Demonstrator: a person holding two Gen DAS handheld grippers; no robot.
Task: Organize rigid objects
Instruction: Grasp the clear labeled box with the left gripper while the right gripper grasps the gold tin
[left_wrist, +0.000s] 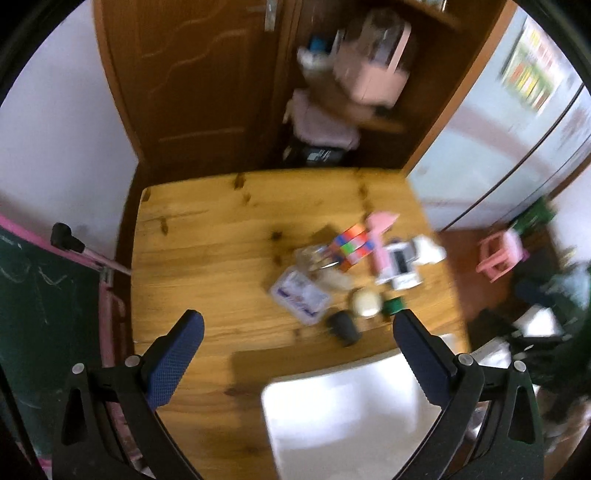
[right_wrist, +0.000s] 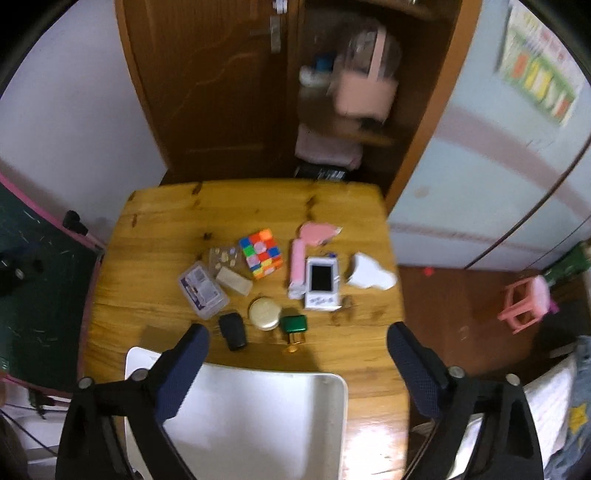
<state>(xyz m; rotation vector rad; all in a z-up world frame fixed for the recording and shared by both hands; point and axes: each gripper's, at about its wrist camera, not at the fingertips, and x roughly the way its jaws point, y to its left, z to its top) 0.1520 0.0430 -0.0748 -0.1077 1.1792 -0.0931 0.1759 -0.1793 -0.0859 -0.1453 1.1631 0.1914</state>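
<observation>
Small rigid objects lie in a cluster on a wooden table (right_wrist: 155, 221): a colourful puzzle cube (right_wrist: 261, 257), a clear plastic box (right_wrist: 203, 290), a white device with a dark screen (right_wrist: 322, 283), a pink tube (right_wrist: 297, 267), a round cream tin (right_wrist: 263, 313), a black oblong item (right_wrist: 232, 330), a green-capped bottle (right_wrist: 294, 328) and a white shaped piece (right_wrist: 371, 275). A white tray (right_wrist: 251, 417) sits at the near edge. My right gripper (right_wrist: 297, 343) hangs open above the tray and cluster, holding nothing. My left gripper (left_wrist: 297, 328) is open too, high over the table (left_wrist: 192, 236), with the cube (left_wrist: 351, 248) ahead.
Behind the table stands a brown wooden cabinet (right_wrist: 221, 92) with an open shelf holding a pink bag (right_wrist: 365, 85). A green chalkboard with a pink frame (left_wrist: 40, 306) is at the left. A small pink stool (right_wrist: 524, 304) stands on the floor at the right.
</observation>
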